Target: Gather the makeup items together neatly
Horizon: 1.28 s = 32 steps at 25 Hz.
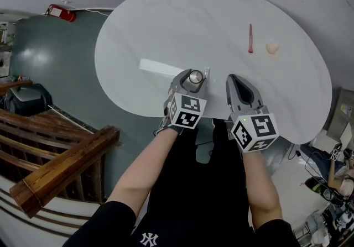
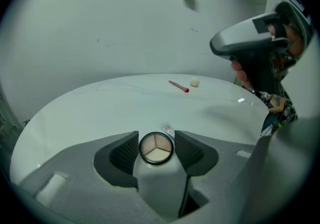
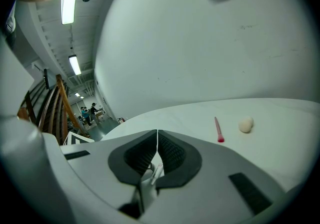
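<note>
A round compact (image 1: 195, 78) with three pale shades sits between the pads of my left gripper (image 1: 191, 76), which is shut on it at the near edge of the white oval table (image 1: 166, 19). The left gripper view shows the compact (image 2: 156, 148) face-up in that gripper (image 2: 156, 136). My right gripper (image 1: 232, 80) hovers just right of it, shut with nothing in it (image 3: 157, 136). A pink stick (image 1: 250, 38) (image 3: 218, 130) (image 2: 178, 86) and a beige sponge (image 1: 271, 47) (image 3: 245, 125) (image 2: 194, 82) lie side by side at the far right of the table.
A flat white strip (image 1: 157, 67) lies on the table left of my left gripper, and a small clear item (image 1: 207, 72) lies beside the compact. A wooden railing (image 1: 61, 168) and a red extinguisher (image 1: 61, 12) are off to the left. Clutter covers the floor at right.
</note>
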### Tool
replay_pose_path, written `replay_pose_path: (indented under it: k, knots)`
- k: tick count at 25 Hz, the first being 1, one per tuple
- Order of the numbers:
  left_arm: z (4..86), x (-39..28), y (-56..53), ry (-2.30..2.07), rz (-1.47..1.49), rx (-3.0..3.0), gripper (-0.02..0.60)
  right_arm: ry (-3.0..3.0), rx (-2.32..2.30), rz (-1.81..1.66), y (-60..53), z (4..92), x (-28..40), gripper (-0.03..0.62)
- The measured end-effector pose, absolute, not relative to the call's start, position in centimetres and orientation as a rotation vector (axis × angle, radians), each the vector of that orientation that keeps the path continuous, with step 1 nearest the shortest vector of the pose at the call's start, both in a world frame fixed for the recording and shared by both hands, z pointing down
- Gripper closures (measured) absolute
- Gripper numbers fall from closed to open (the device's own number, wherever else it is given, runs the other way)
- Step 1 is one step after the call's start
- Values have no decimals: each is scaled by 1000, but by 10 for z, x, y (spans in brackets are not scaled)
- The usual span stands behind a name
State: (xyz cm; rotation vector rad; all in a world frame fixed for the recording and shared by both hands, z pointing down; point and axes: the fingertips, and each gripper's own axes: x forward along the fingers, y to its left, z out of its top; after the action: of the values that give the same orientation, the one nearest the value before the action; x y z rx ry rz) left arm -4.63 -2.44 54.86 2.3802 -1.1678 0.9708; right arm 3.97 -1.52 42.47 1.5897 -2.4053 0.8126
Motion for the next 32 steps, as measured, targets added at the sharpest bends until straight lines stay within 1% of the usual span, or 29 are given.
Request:
replay_pose_path:
  k: [11,19,26,31,32]
  knots:
    - [514,-35,-22,-1182,923,2419,357,-2417,1628,803,-10,410,48,577]
    - [480,8,-16,-1147,821,2456,365,-2404,1669,802,-10,401,77,577]
    - [462,46,-23,-1152,736,2451,461,-2382,1680,816,-20,404,109,577]
    - [458,65,-35,-1191,704,2429,562,-2364,1666,837,-33,415,129,576]
    - [458,69,-37,-1193,702,2425,572,-2359,1662,841,-36,417,133,576]
